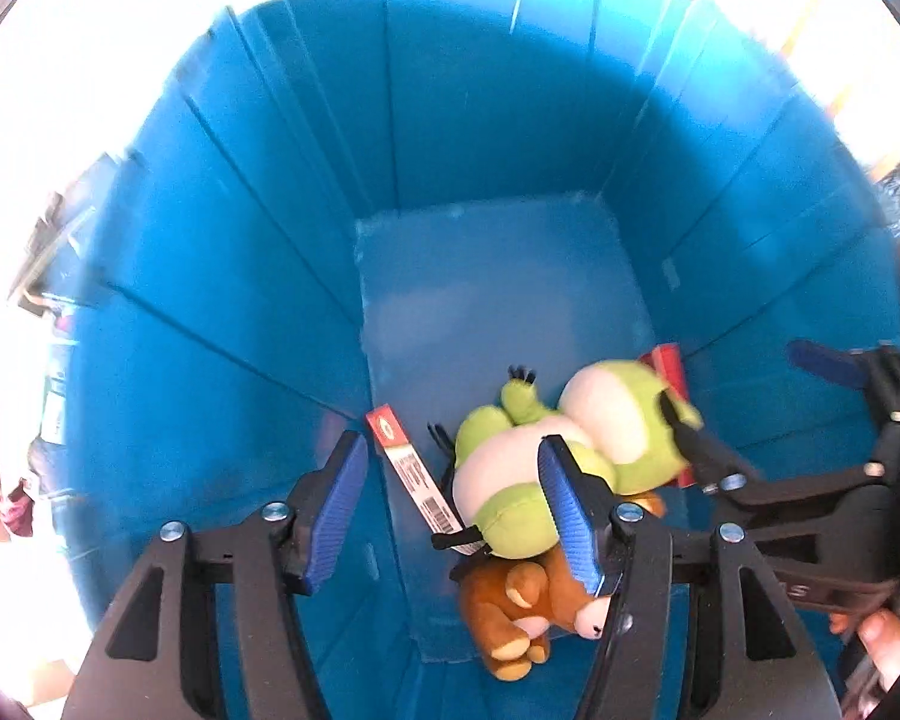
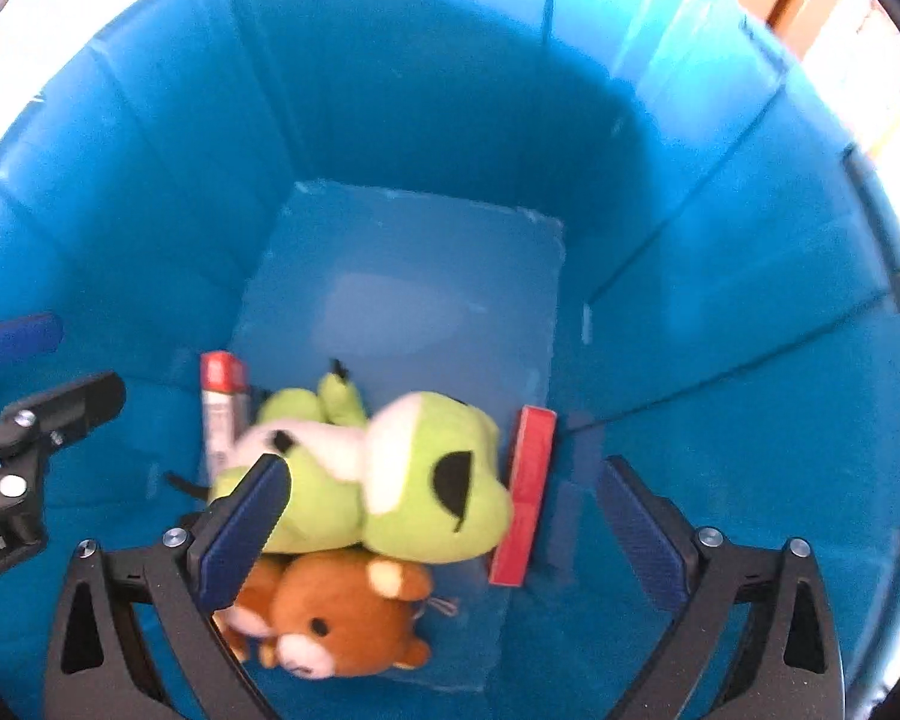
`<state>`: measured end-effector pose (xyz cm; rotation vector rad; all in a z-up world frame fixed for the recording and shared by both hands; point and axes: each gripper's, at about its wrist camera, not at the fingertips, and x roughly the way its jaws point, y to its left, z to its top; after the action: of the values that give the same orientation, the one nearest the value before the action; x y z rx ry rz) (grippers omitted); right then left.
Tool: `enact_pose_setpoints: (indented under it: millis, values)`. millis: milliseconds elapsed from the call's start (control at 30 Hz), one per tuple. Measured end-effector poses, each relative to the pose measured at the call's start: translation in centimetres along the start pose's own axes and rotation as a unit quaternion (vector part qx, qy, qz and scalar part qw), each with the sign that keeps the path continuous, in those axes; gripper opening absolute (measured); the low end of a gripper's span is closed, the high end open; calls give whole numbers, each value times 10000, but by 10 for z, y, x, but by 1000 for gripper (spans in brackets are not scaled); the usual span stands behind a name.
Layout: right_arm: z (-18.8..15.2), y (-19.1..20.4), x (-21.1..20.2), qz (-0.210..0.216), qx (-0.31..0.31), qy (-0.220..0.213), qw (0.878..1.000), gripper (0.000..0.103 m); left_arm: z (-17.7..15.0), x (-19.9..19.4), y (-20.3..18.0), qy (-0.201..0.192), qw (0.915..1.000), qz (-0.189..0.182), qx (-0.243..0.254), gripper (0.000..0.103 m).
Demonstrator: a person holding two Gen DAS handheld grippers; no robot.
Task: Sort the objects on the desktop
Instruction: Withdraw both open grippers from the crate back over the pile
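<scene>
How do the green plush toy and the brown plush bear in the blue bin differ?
The green plush toy is bigger and lies on top; the brown plush bear is smaller and lies partly under it. The green one has white patches; the bear has a pale muzzle. Both rest inside the blue bin.

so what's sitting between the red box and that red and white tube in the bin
The green frog plush lies between the red box and the red and white tube, resting on the brown bear plush; the right wrist view shows it best.

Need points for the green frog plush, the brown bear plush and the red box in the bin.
green frog plush (image 2: 414,480), right wrist view, on its green head beside the black eye.
brown bear plush (image 2: 342,618), right wrist view, on its face.
red box (image 2: 525,492), right wrist view, mid red face.
</scene>
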<state>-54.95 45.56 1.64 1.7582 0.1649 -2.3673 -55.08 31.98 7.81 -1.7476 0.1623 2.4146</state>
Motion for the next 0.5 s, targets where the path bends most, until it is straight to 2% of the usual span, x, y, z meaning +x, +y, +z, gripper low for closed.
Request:
enact_pose_setpoints:
  millis: [133, 233, 333, 500]
  values:
    - [-4, 15, -38, 199, -261, -482, 9983, 103, -17, -69, 12, -795, 9968, 72, 81, 58]
    - [-11, 30, -63, 403, -480, -907, 9939, 103, -39, -118, 23, -1428, 9894, 228, 136, 61]
    - [-25, 48, -92, 626, -649, -1374, 9864, 103, -66, -164, 39, -2088, 9769, 452, 84, 71]
    - [-49, 86, -128, 1123, -887, -2136, 9664, 103, -117, -210, 90, -2844, 9535, 905, -430, 72]
